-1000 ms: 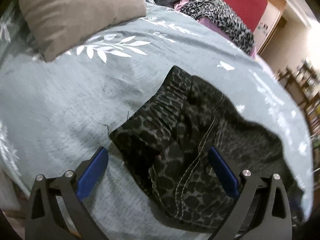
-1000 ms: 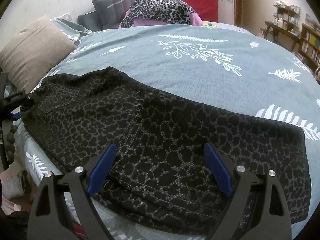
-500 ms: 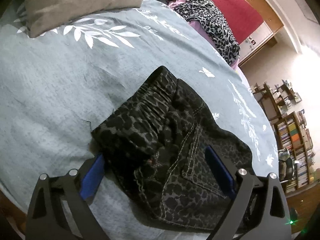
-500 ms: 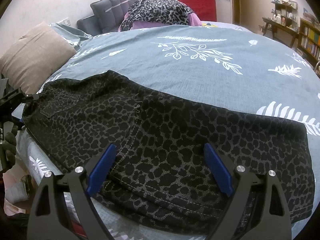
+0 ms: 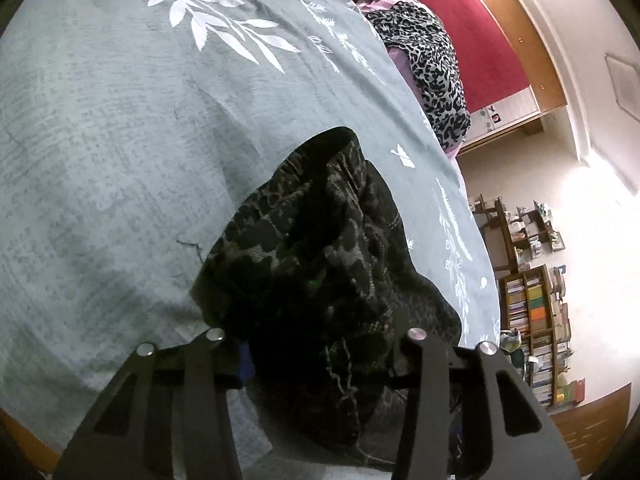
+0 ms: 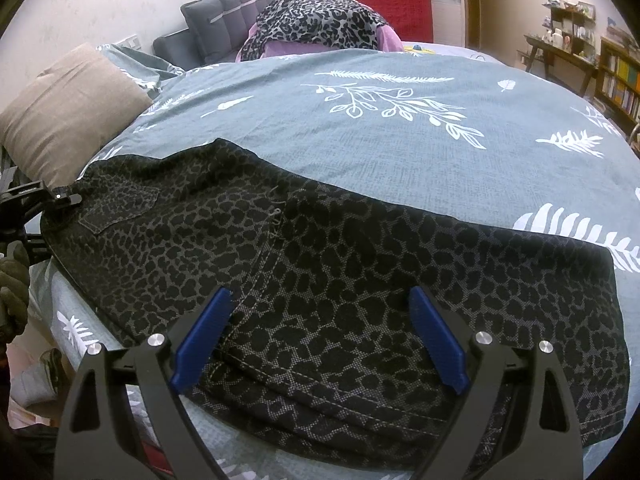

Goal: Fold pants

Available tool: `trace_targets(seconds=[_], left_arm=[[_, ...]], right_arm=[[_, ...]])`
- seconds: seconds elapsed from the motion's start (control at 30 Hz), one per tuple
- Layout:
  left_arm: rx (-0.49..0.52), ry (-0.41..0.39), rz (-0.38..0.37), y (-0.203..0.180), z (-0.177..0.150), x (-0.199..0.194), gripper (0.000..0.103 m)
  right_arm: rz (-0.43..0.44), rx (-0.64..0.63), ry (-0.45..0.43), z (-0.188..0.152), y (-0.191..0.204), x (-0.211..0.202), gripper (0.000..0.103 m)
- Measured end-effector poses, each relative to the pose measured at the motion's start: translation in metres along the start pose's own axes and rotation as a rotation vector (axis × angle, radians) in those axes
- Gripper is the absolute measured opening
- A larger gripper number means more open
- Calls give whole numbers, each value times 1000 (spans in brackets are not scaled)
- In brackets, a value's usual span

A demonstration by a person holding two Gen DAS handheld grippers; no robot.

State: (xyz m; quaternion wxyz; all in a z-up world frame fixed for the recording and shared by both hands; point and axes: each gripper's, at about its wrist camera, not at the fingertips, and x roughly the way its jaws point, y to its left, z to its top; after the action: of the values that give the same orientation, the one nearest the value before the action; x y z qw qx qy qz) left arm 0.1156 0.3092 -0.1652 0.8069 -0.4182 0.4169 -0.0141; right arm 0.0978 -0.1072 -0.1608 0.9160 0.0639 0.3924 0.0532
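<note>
Dark leopard-print pants (image 6: 360, 264) lie flat across the grey leaf-print bedspread (image 6: 400, 140), waist to the left. My right gripper (image 6: 320, 336) is open, its blue pads above the pants' near edge. My left gripper (image 5: 320, 364) is at the waistband (image 5: 312, 248), with bunched fabric filling the space between its fingers; the pads are mostly hidden by cloth. In the right wrist view the left gripper (image 6: 60, 198) sits at the pants' left end.
A tan pillow (image 6: 68, 112) lies at the bed's left. A leopard-print blanket on pink cloth (image 6: 320, 24) is heaped at the far side. Bookshelves (image 5: 536, 320) stand beyond the bed's edge.
My left gripper has pushed onto the waistband, and the fabric has bunched up between its fingers. The right gripper has stayed nearly still.
</note>
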Motion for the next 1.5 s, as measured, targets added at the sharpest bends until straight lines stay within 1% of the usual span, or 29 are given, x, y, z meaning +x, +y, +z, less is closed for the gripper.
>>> trace_targets(seconds=[0.03,0.1,0.13,0.2,0.3,0.37,0.5,0.63,0.7,0.8,0.93,1.1,1.33,1.5], left_arm=[[-3,-2,-4,-1,0,0,42],[0,-3,17,-3,1,1,36],[0,-4,21,-4,1,1,35],[-2,-2,19,-6,0,0,30],[20,-7,1,-18,-1,-4,25],[67,-16,-9,-35,-1,-8,25],[195,-38,-24,-77,-11,-17,25],[362,-43,-50,-128,-31,-22,25],[420,-39,-59,-148,-40,-21,25],[516,-21,-101,-186,-61,-20,25],[593,20,-168,-224,-86,-15,25],[700,111,-232,-273,-130,1,25],[824,226,-288,-325,-189,28,25],[915,298,-330,-359,-233,44,25]], right_arm=[[1,1,-1,0,0,0,92],[0,0,1,0,0,0,92],[-1,0,1,0,0,0,92],[0,1,1,0,0,0,92],[7,7,1,1,1,0,92],[14,17,0,1,0,-1,92],[33,48,-5,3,-4,-6,92],[56,89,-7,5,-9,-11,92],[65,107,-11,5,-12,-14,92],[80,148,-28,7,-21,-21,92],[84,208,-63,10,-38,-34,92],[74,301,-98,6,-70,-49,92],[68,442,-120,-10,-116,-64,92],[72,513,-160,-19,-146,-80,92]])
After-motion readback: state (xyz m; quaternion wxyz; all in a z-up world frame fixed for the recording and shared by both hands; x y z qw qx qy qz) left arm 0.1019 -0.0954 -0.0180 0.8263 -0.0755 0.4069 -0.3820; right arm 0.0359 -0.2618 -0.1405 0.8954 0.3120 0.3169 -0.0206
